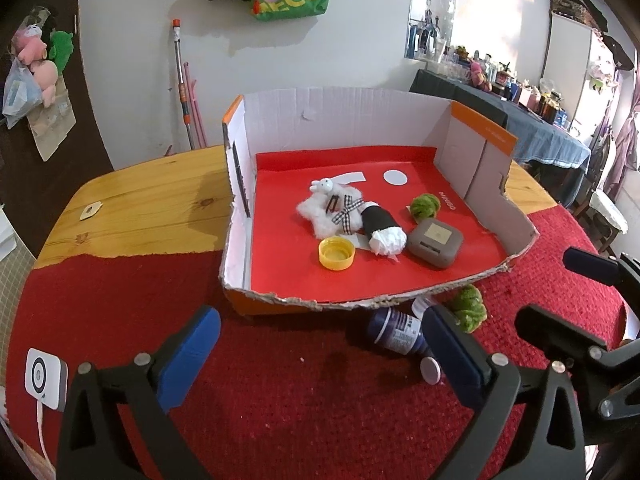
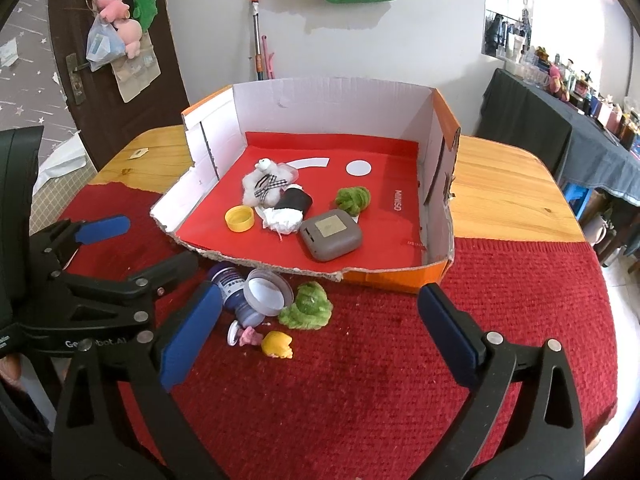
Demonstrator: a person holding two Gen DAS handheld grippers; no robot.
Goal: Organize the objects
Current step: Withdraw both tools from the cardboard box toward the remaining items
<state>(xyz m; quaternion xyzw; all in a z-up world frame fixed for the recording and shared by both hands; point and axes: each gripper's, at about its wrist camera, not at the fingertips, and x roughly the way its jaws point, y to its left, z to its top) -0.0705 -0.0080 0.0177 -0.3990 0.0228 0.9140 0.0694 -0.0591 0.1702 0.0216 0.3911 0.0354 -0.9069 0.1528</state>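
Fingers (image 1: 192, 344) spread wide on the left gripper (image 1: 320, 344) and the right gripper (image 2: 320, 328), both empty above the red mat (image 2: 400, 360). The blue bottle (image 2: 232, 284), green pom-pom (image 2: 308, 306) and yellow-haired figurine (image 2: 276, 345) lie just outside the cardboard box (image 2: 328, 100), which holds the grey case (image 2: 332, 234) and yellow cap (image 2: 239, 219).

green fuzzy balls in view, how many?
2. One green fuzzy ball lies inside the cardboard box, behind the grey case. The other lies on the red cloth outside the box's torn front edge. More may be hidden.
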